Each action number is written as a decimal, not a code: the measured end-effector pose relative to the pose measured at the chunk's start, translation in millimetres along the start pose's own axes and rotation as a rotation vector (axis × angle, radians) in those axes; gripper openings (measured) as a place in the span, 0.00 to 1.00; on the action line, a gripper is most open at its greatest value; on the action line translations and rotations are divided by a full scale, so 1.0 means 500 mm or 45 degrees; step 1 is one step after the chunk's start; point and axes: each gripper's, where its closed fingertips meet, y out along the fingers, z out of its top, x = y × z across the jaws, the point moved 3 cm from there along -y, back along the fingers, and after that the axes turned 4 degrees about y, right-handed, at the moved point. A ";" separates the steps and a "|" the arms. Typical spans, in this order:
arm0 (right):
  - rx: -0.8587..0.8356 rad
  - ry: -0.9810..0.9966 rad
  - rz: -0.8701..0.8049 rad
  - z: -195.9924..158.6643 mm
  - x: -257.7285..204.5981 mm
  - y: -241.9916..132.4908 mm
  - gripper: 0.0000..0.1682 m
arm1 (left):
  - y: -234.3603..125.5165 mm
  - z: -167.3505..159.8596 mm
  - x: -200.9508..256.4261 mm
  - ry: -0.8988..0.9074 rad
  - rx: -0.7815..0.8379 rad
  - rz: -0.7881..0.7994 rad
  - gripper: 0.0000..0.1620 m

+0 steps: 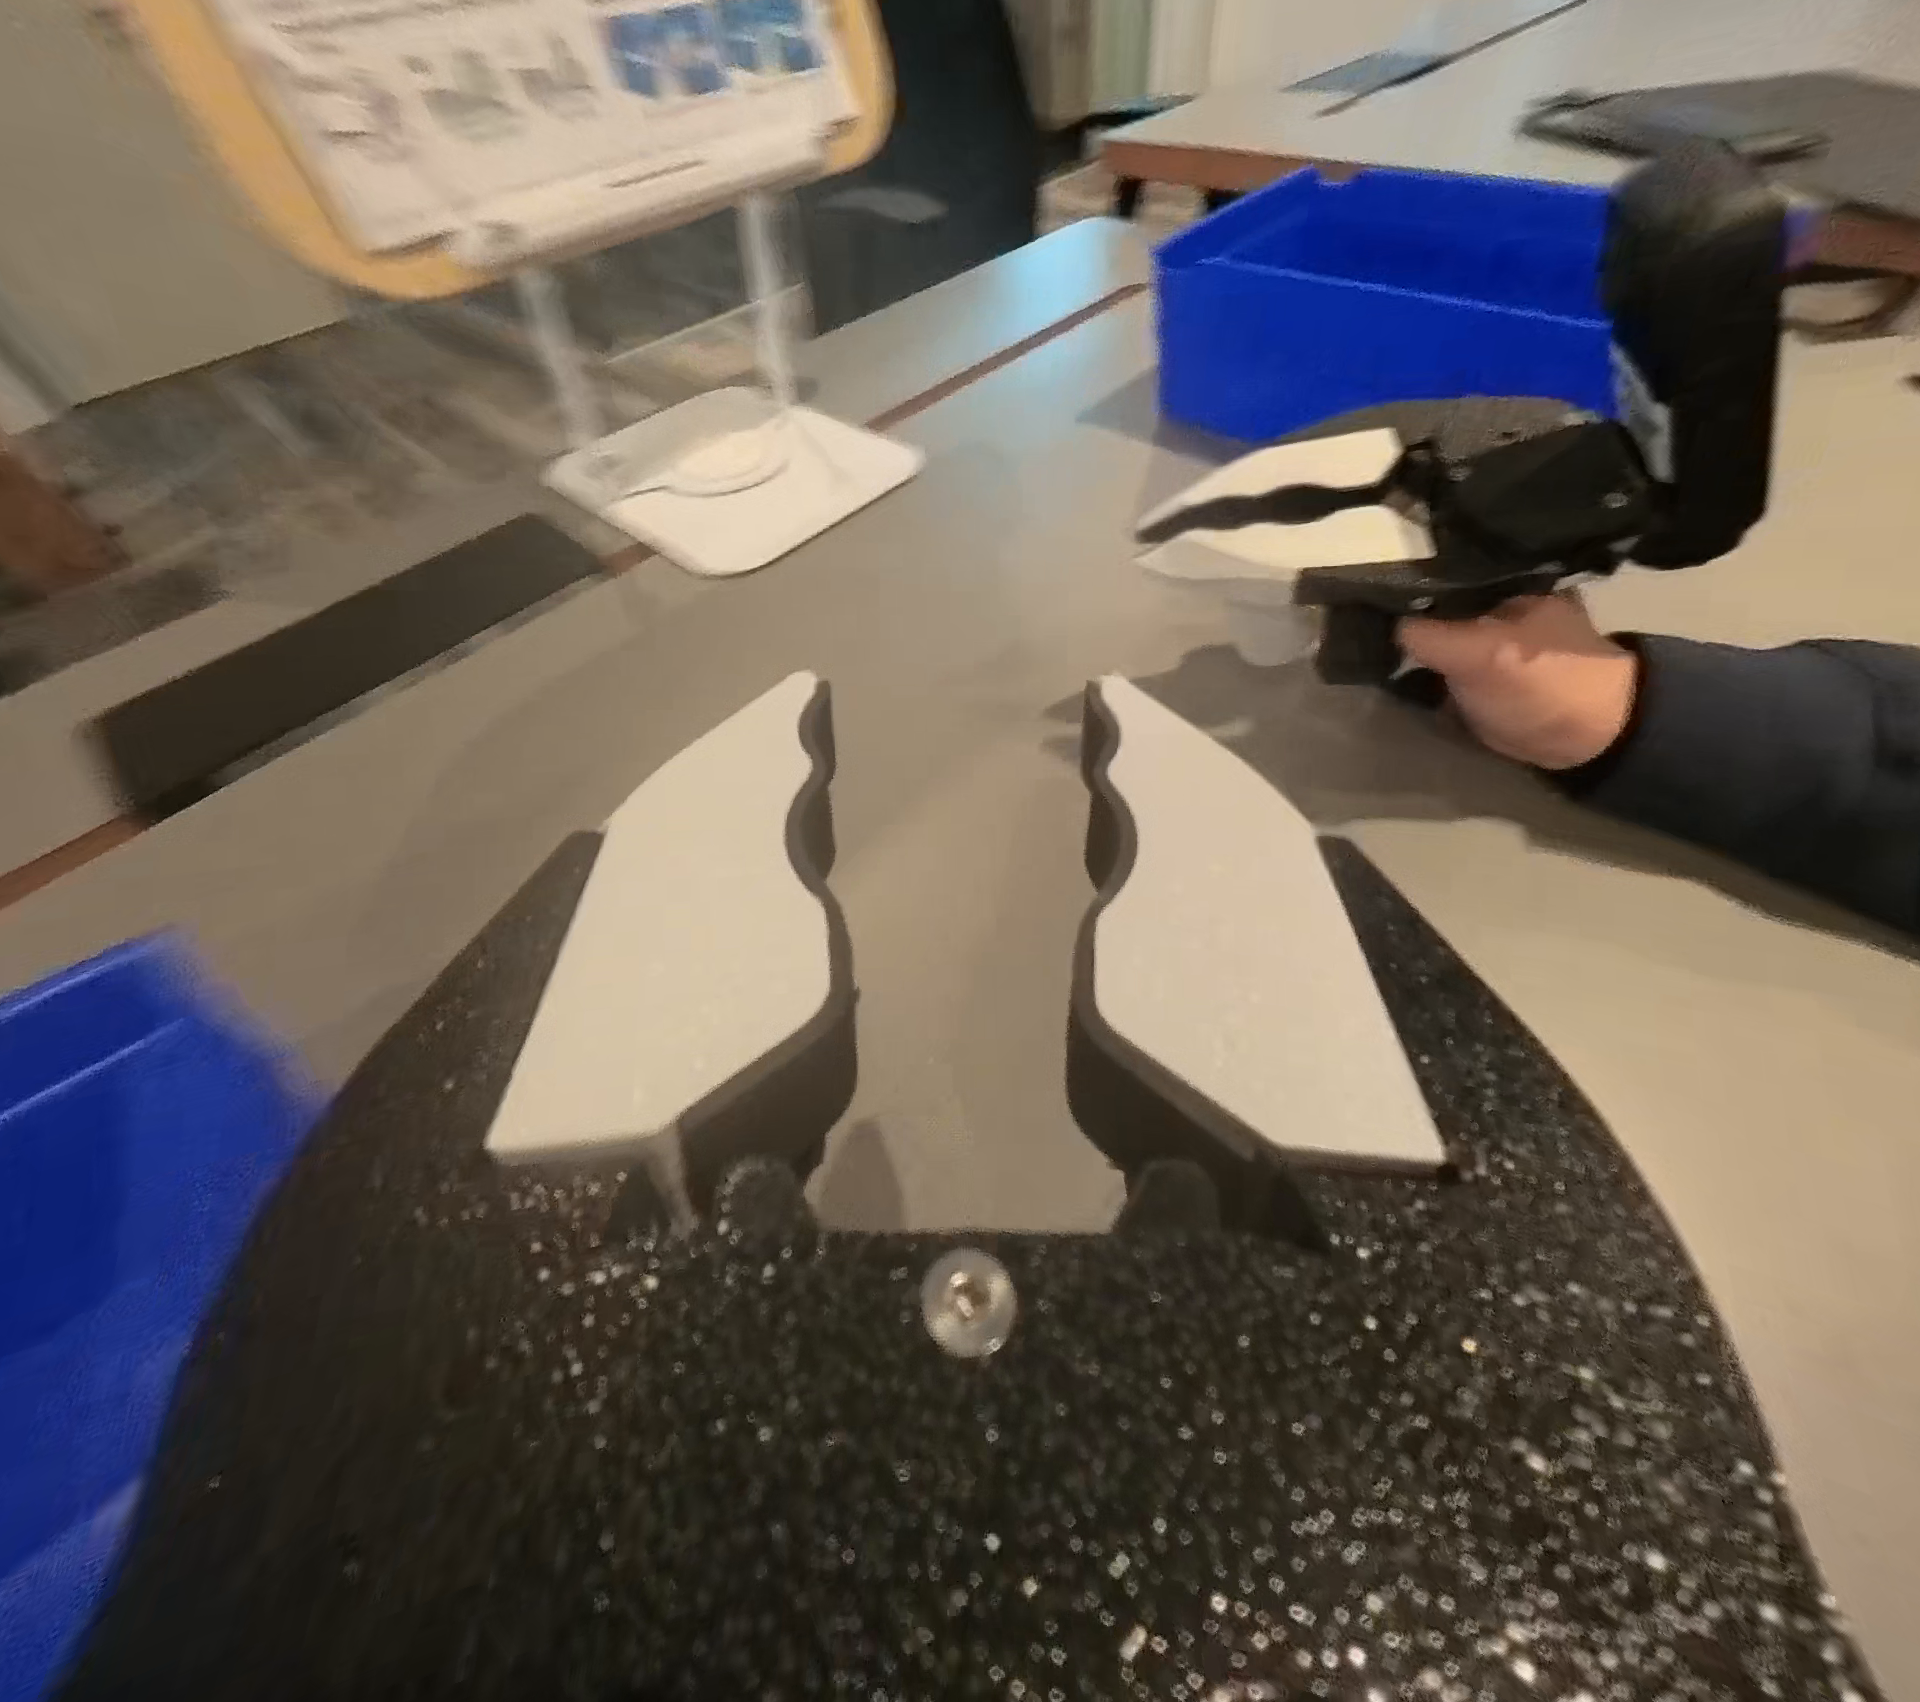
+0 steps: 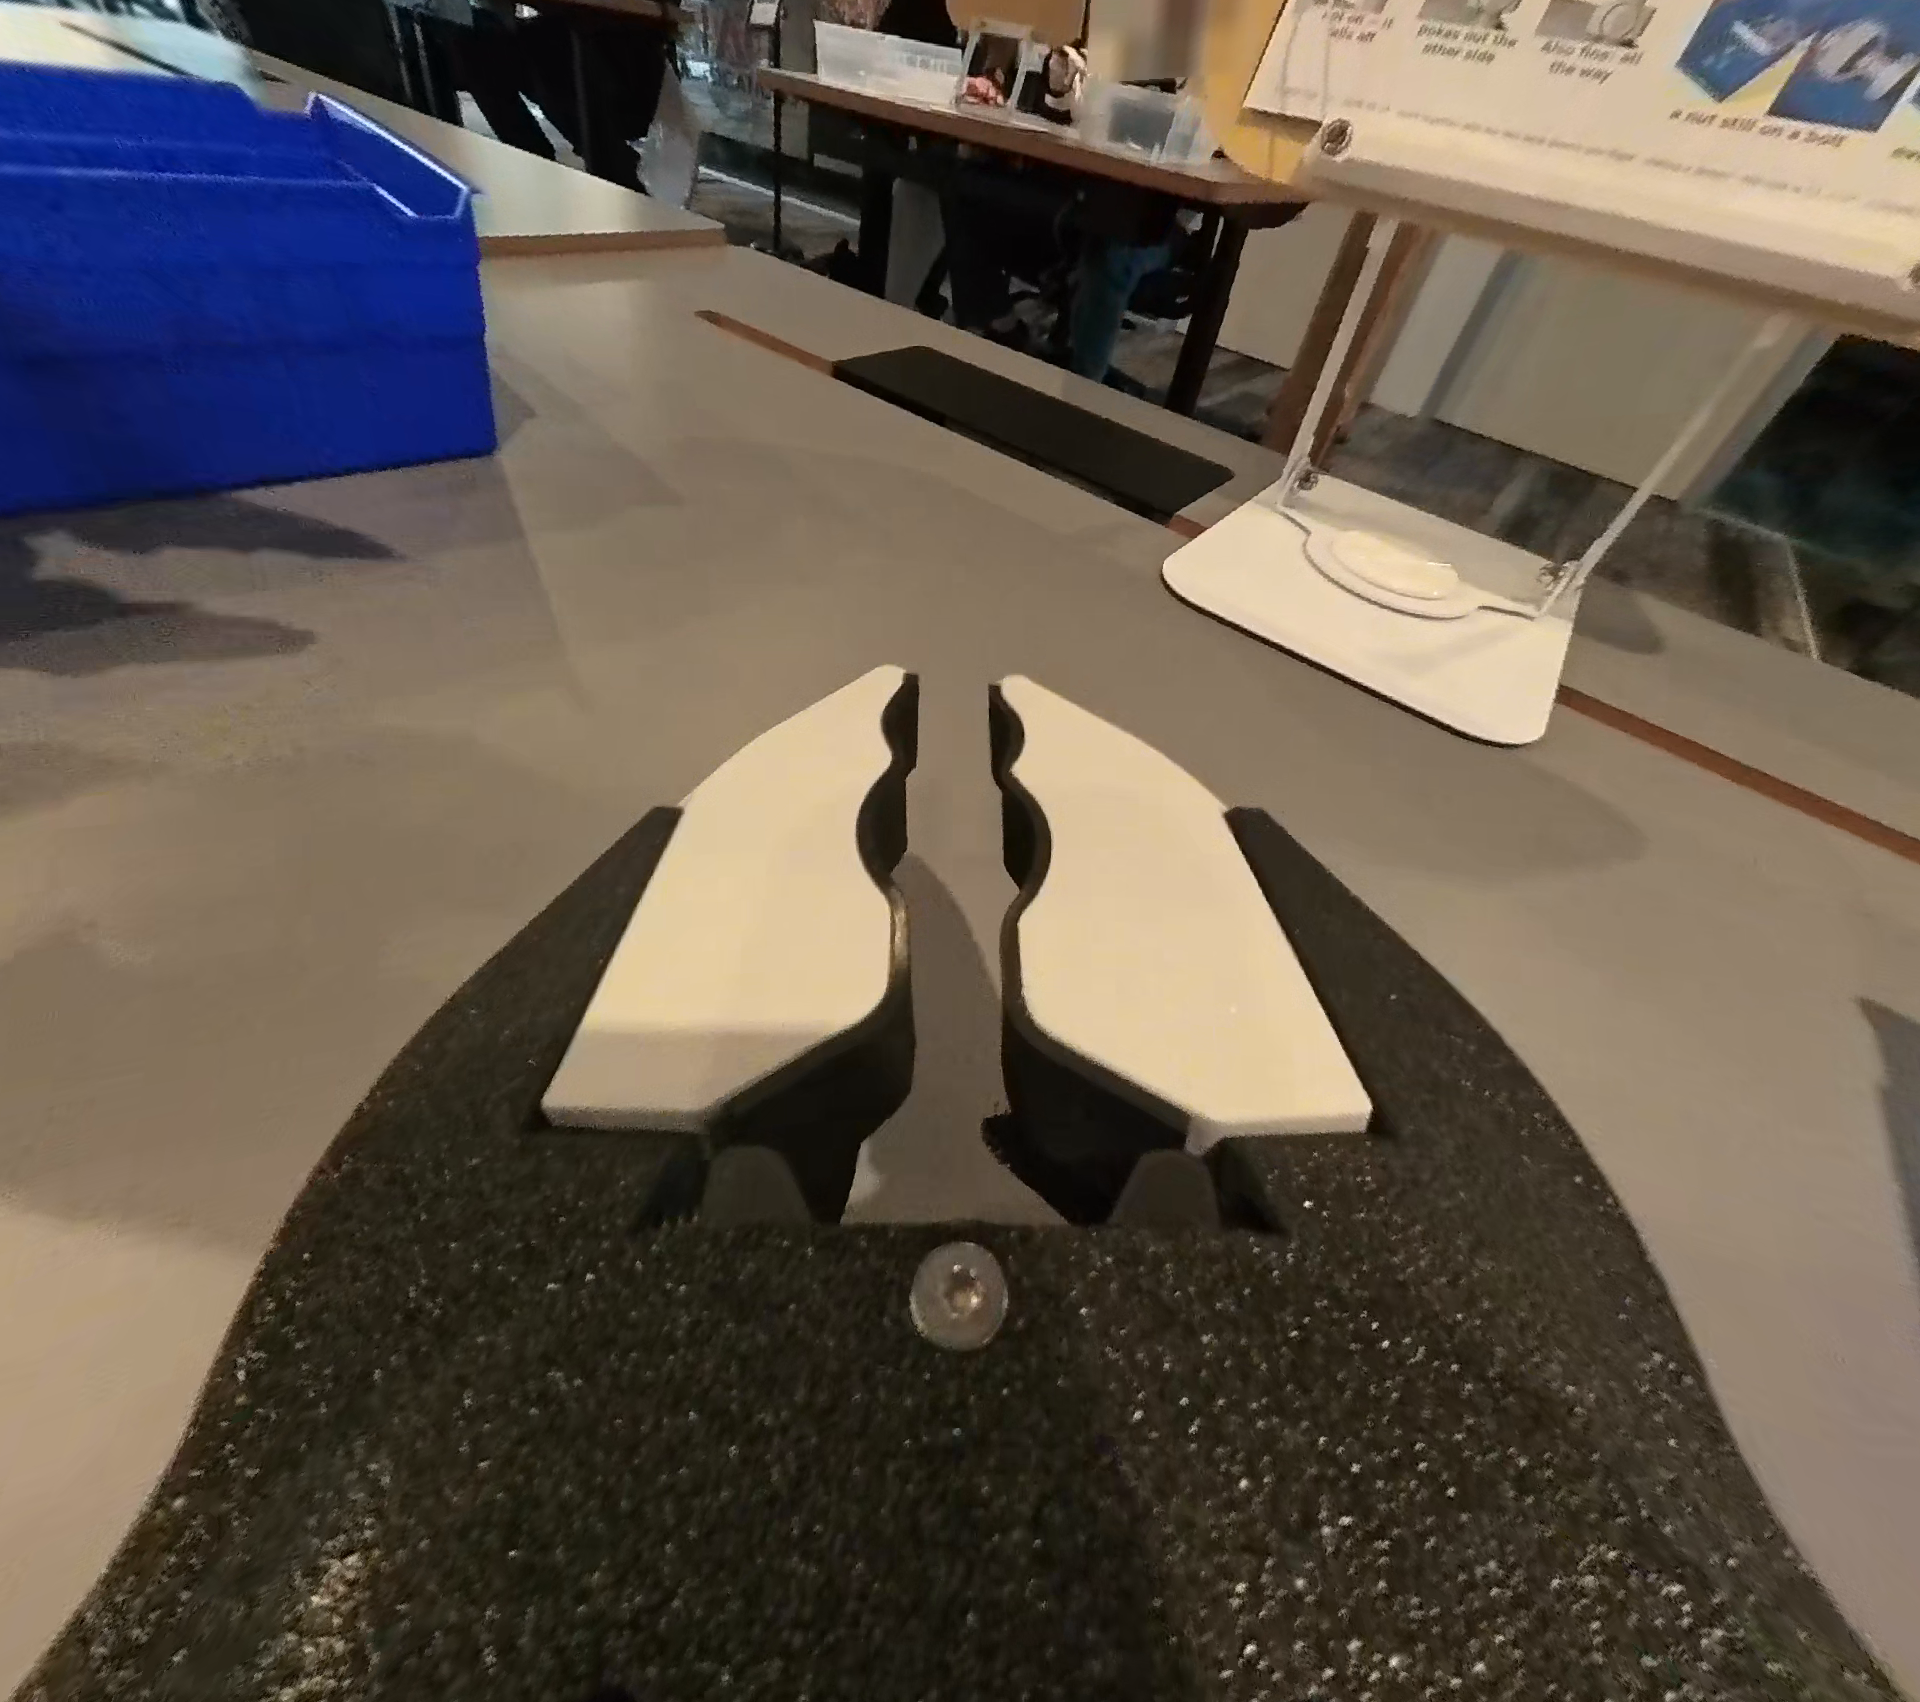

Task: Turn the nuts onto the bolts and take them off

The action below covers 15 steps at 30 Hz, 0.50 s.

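Note:
No nuts or bolts show in either view. My left gripper (image 1: 956, 707) is open and empty, low over the grey table (image 1: 987, 572). My right gripper (image 2: 954, 696) has its jaws close together with a narrow gap and nothing between them. It also shows in the left wrist view (image 1: 1153, 532), to the right, held by a hand (image 1: 1507, 686), its fingers nearly together just above the table. A blue bin (image 1: 1382, 302) stands behind it; its inside is hidden.
A second blue bin (image 1: 104, 1237) sits at the near left; the right wrist view shows a blue bin (image 2: 229, 281) at far left. An instruction sign (image 1: 499, 11) on a white base (image 1: 738, 473) stands at the back. A black strip (image 2: 1039, 426) is set into the table. People stand at tables beyond. Across from one pair of fingers to the other is roughly 20 cm.

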 end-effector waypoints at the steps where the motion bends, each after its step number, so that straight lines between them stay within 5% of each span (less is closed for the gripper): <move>1: 0.001 0.008 0.008 -0.001 -0.001 0.001 0.07 | -0.029 0.003 -0.024 0.000 -0.032 0.048 0.28; 7: 0.004 -0.021 0.020 -0.002 -0.007 0.002 0.06 | -0.176 -0.014 -0.225 0.014 -0.252 0.348 0.26; 15: -0.008 -0.129 0.063 -0.003 -0.031 0.006 0.05 | -0.222 -0.134 -0.381 0.099 -0.764 0.231 0.22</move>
